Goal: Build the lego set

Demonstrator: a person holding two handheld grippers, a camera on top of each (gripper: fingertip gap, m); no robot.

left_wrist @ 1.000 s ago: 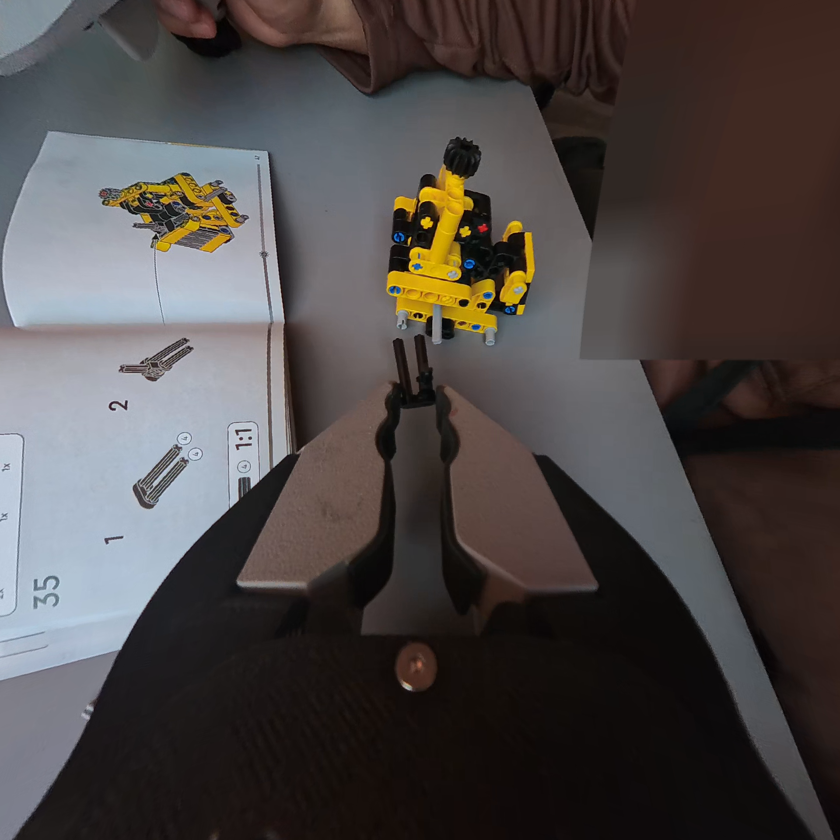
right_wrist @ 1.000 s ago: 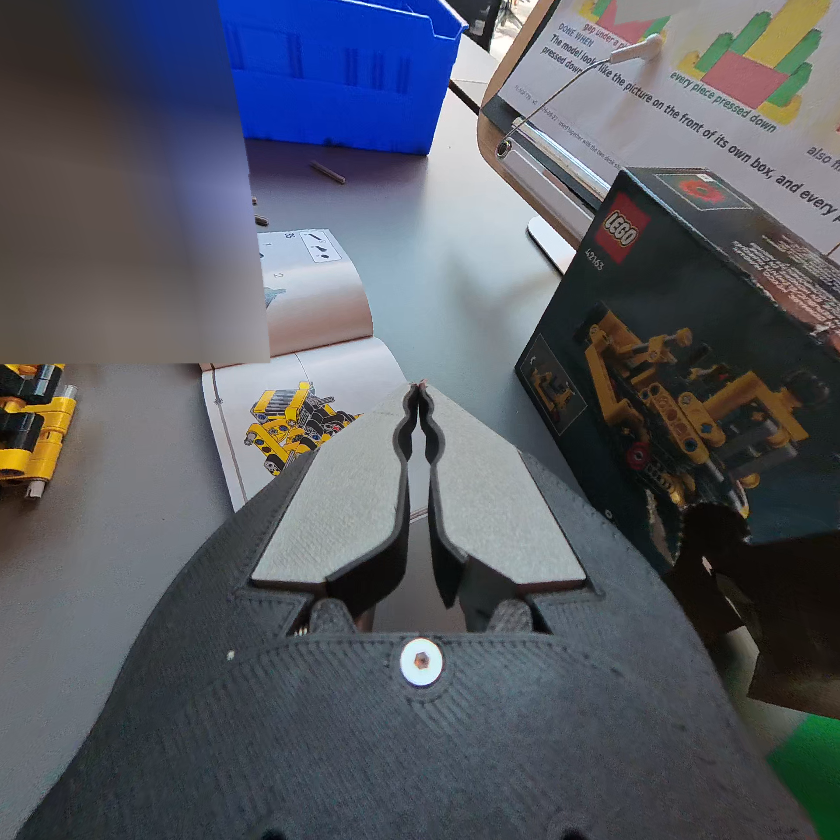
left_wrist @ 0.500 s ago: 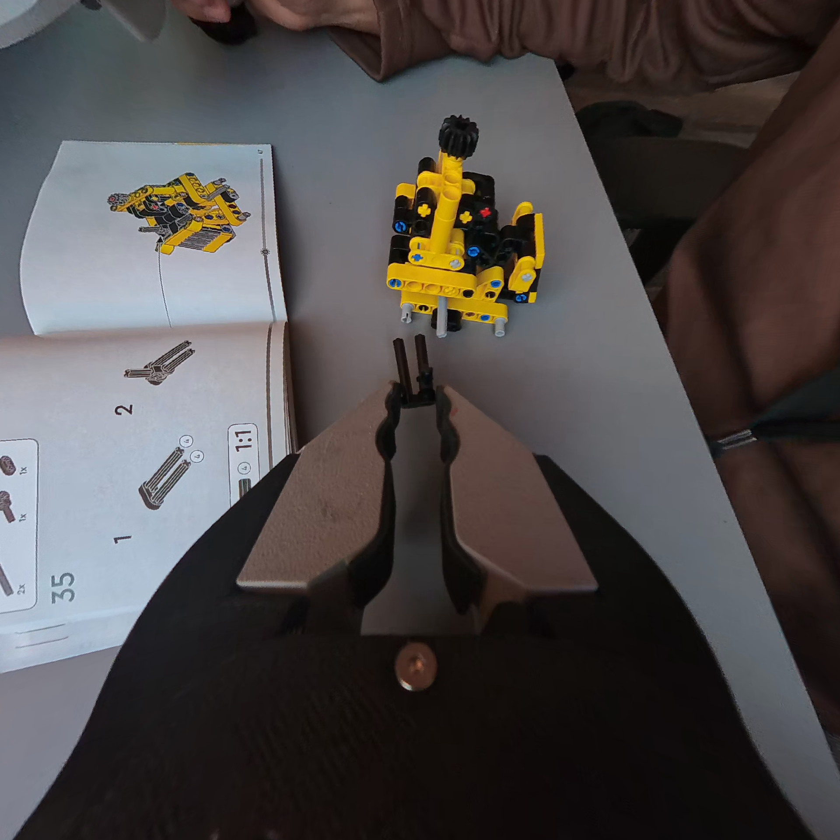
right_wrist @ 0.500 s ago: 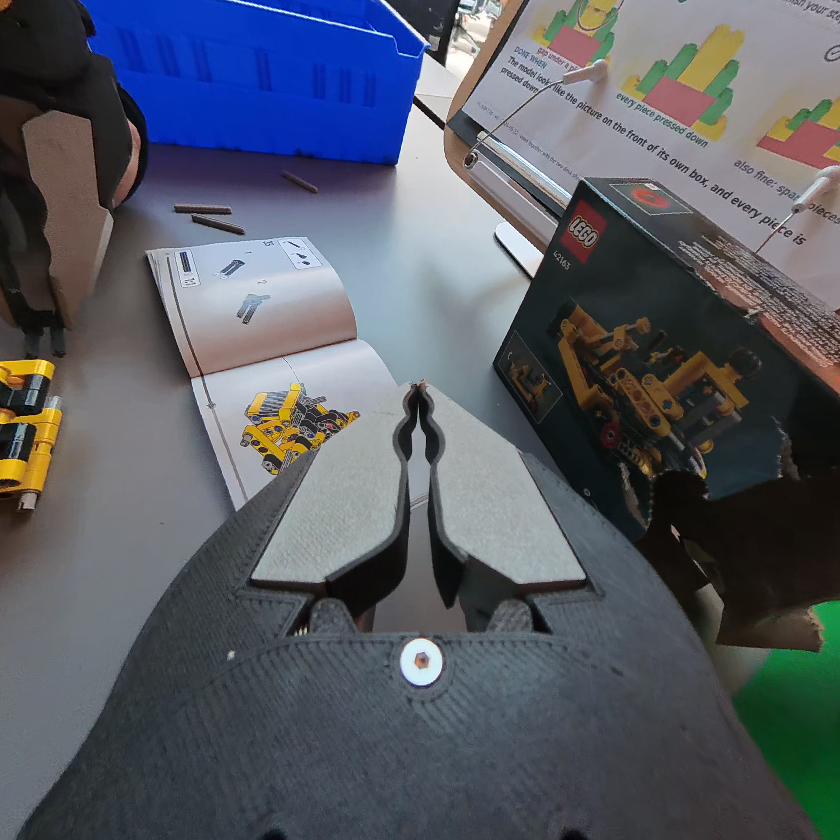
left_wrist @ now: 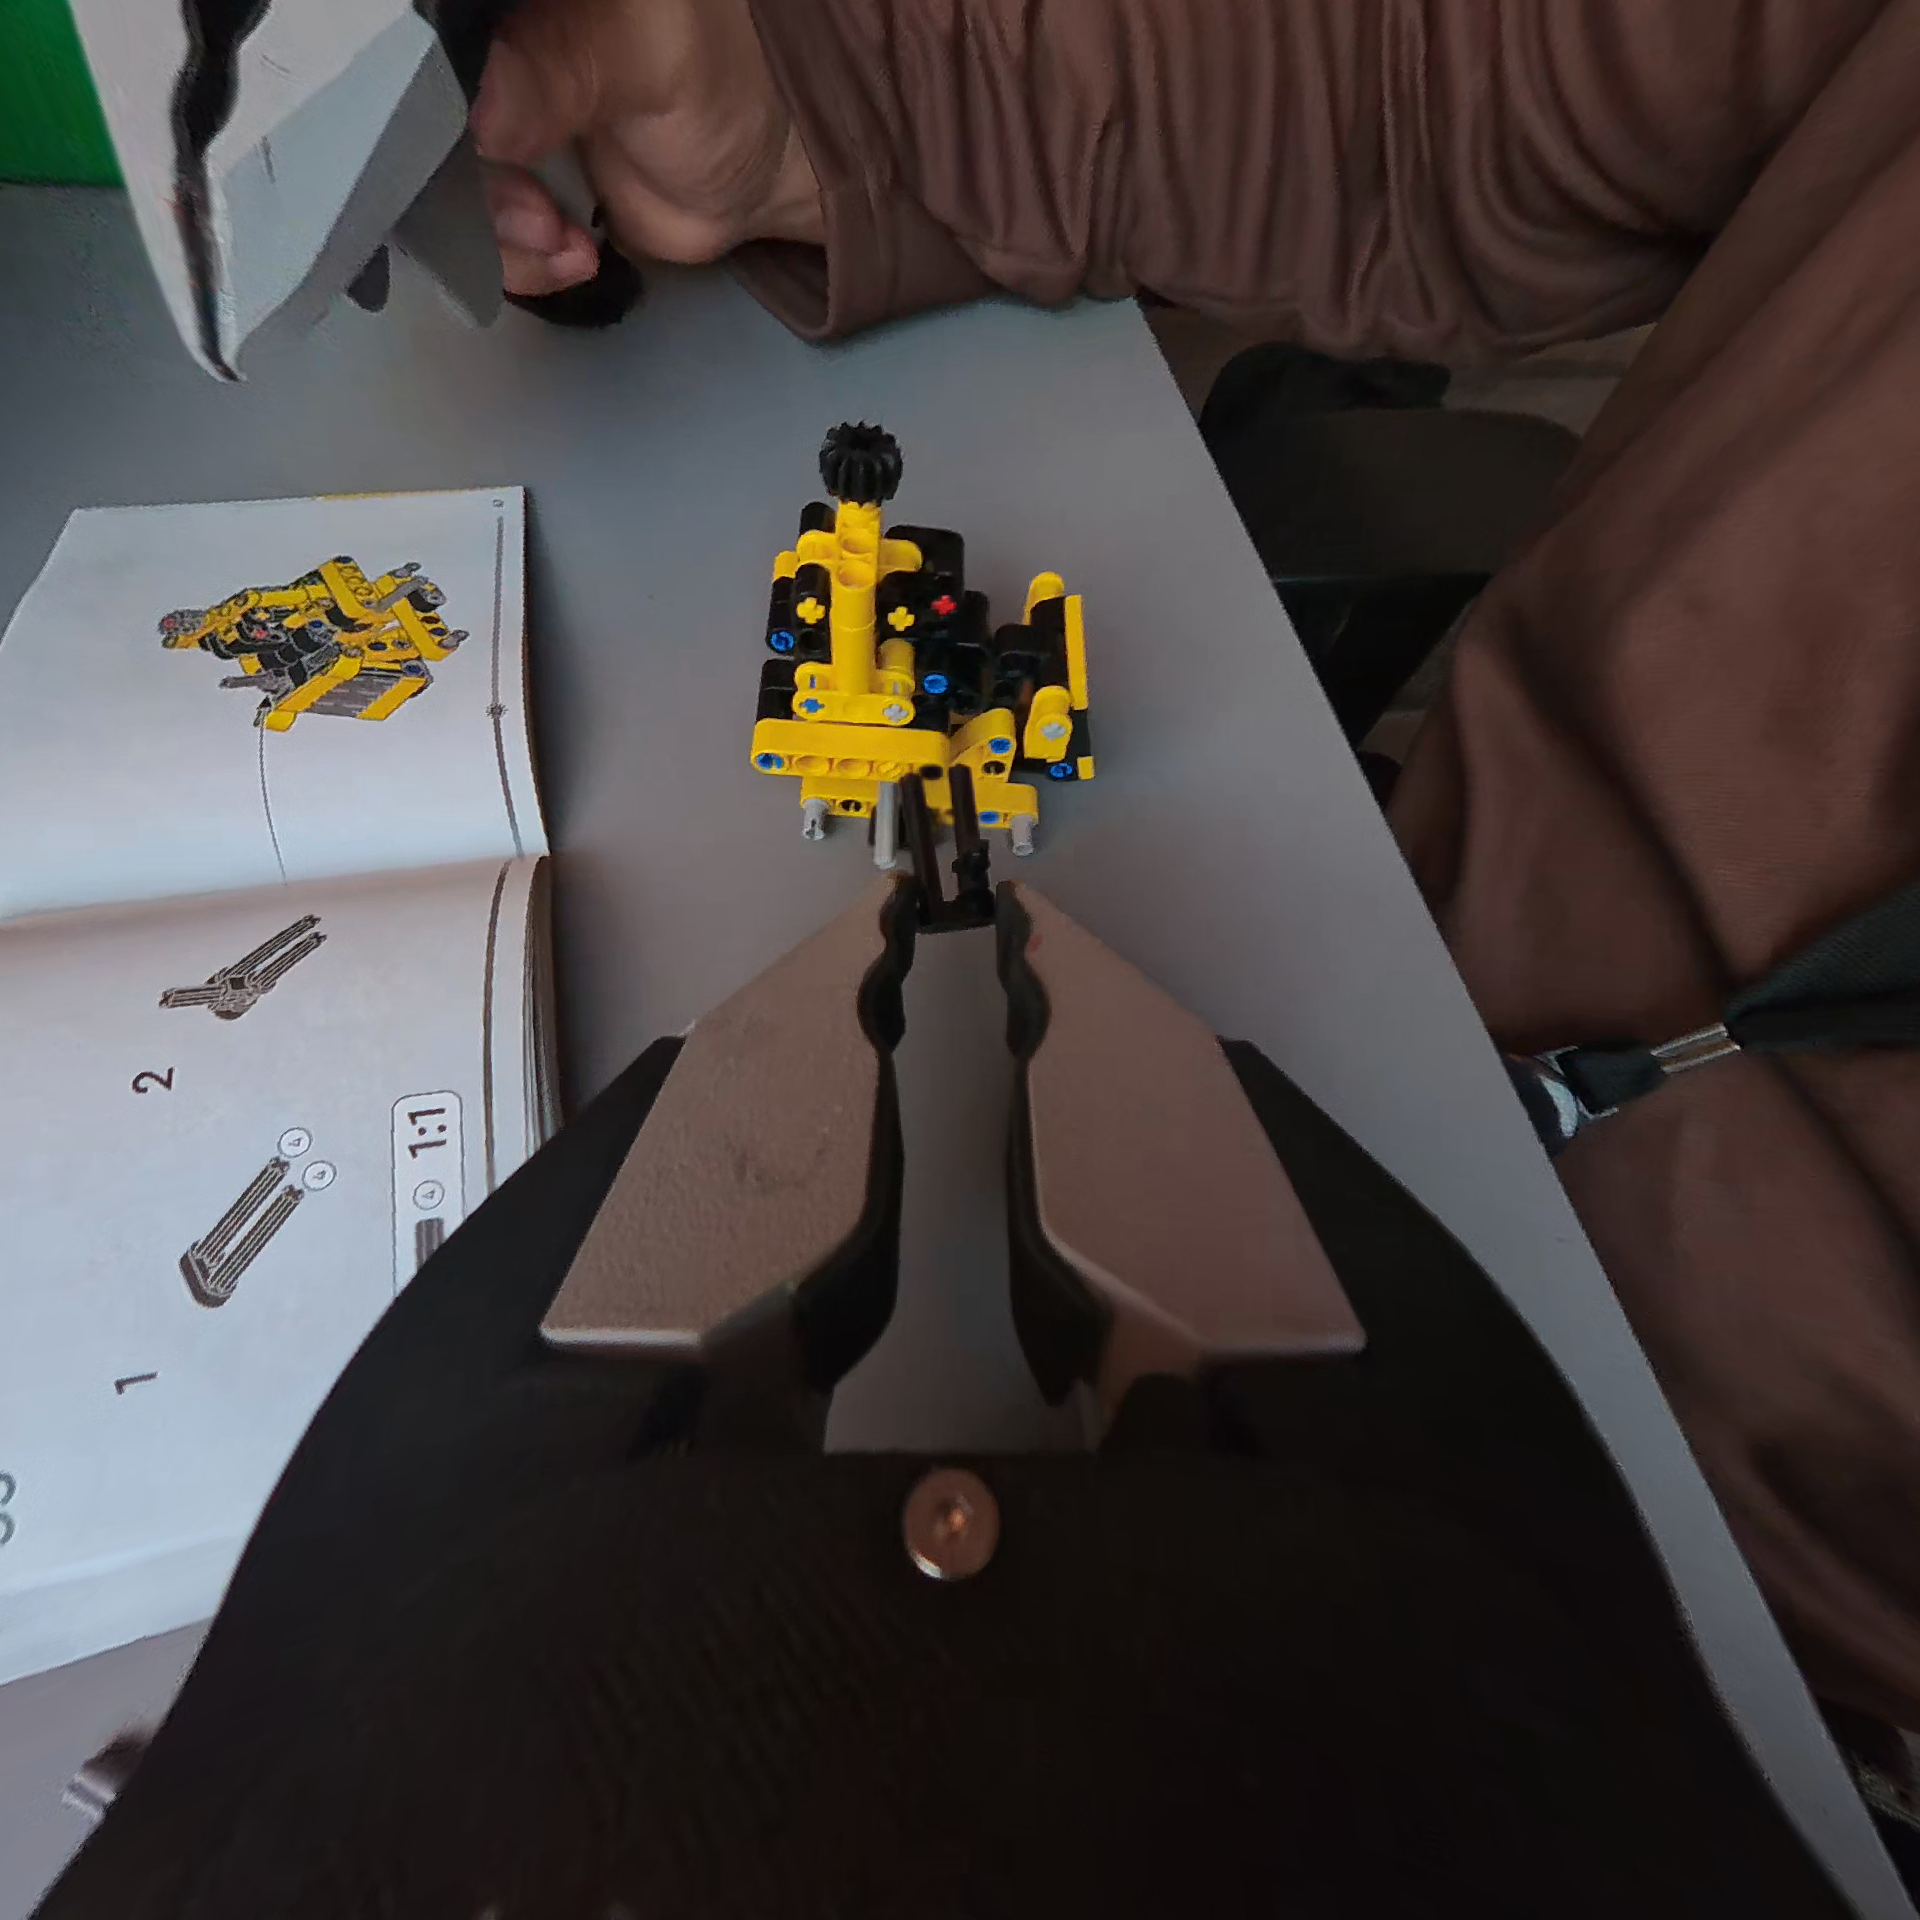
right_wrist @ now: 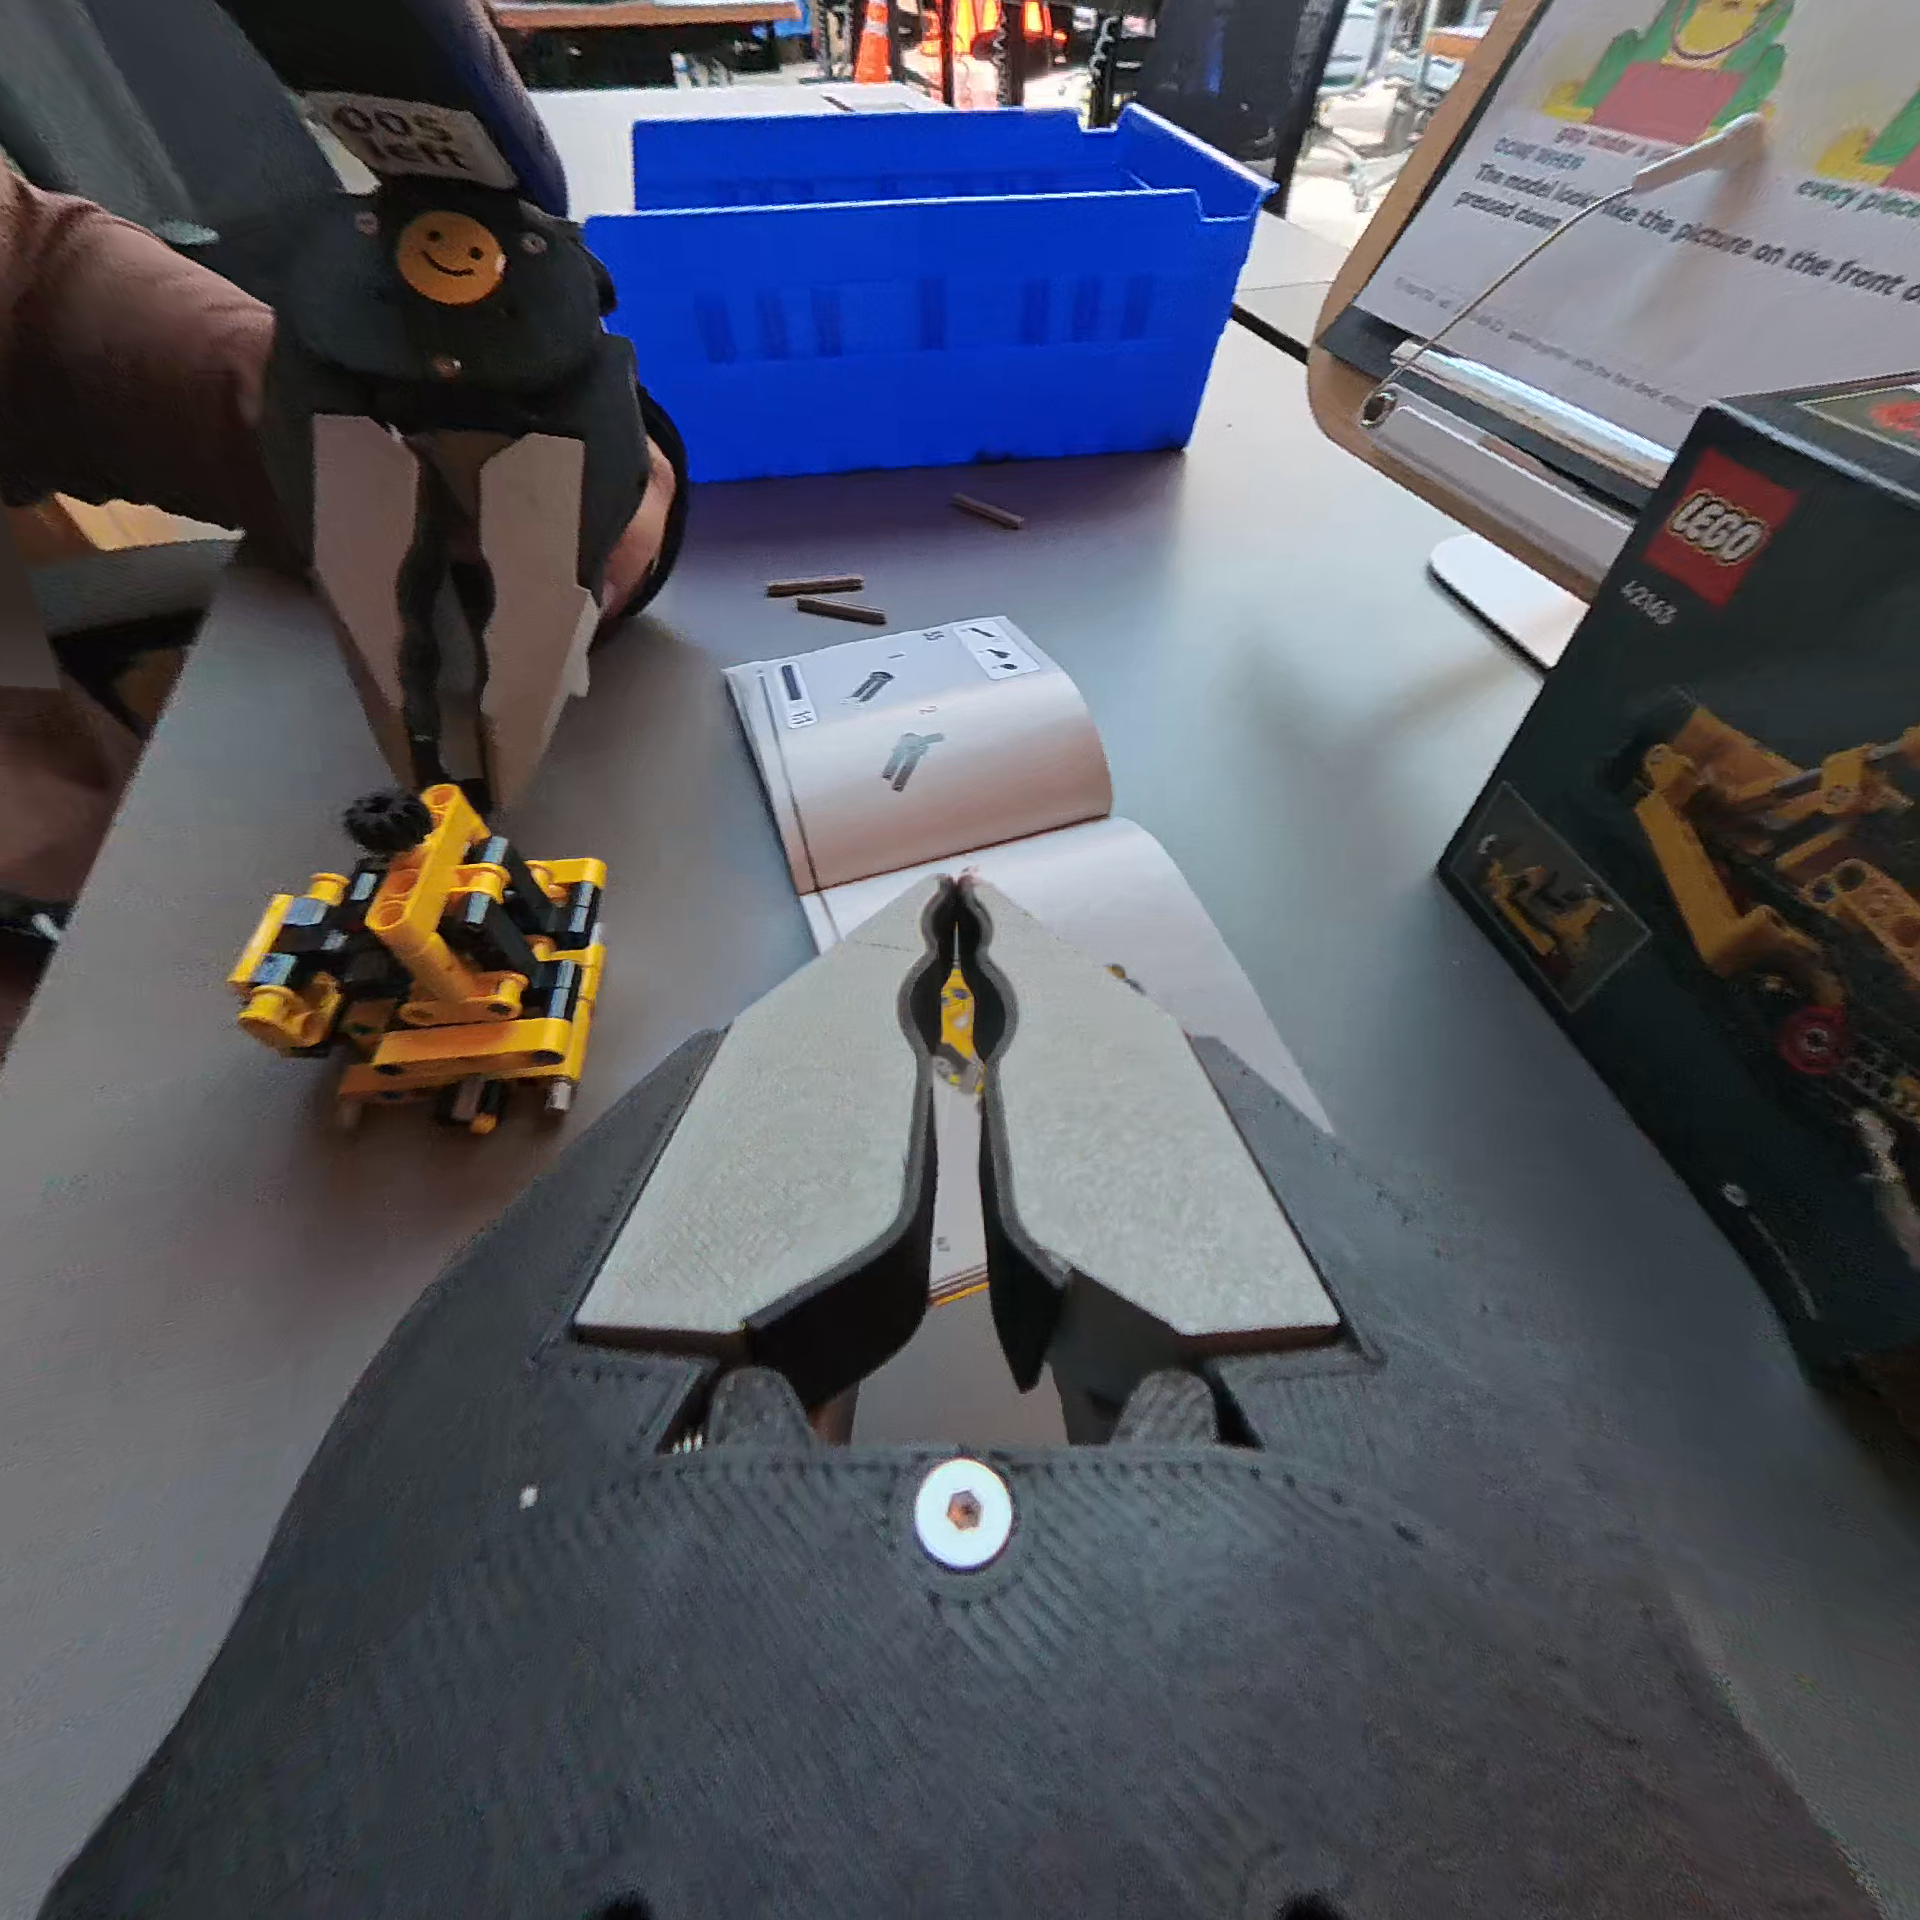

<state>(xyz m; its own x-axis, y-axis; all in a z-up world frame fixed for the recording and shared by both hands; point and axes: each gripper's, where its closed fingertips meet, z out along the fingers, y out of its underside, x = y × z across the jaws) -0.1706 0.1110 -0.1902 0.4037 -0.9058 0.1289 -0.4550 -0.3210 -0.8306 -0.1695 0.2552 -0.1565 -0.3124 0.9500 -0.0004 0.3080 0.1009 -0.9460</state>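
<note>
Yellow and black beams already lock together into a partly built model that stands on the grey counter near its edge, a black gear on top and grey pin ends poking out of its near side. Judged against the finished machine pictured on the box, much is left: no tracks and no blade can be seen. The left tool is clenched on a small black sub-assembly, two thin rods joined by a connector, with the rods pointing at the model's near face and seemingly just short of it. That piece resembles the drawing on the open instruction booklet beside the model, so this step is probably fitting it into the chassis; it looks not yet seated. The right tool hangs over the booklet with its tips pressed together and nothing visible between them. A few loose brown rods lie near the blue bin.

Whether the rod tips touch the model cannot be told, since the piece overlaps it in the left wrist view and the tool covers it in the right. The hole they should enter is hidden. The bin's contents are out of sight, the box is cut off at the frame edge, and the booklet's lower pages sit under the tools.
</note>
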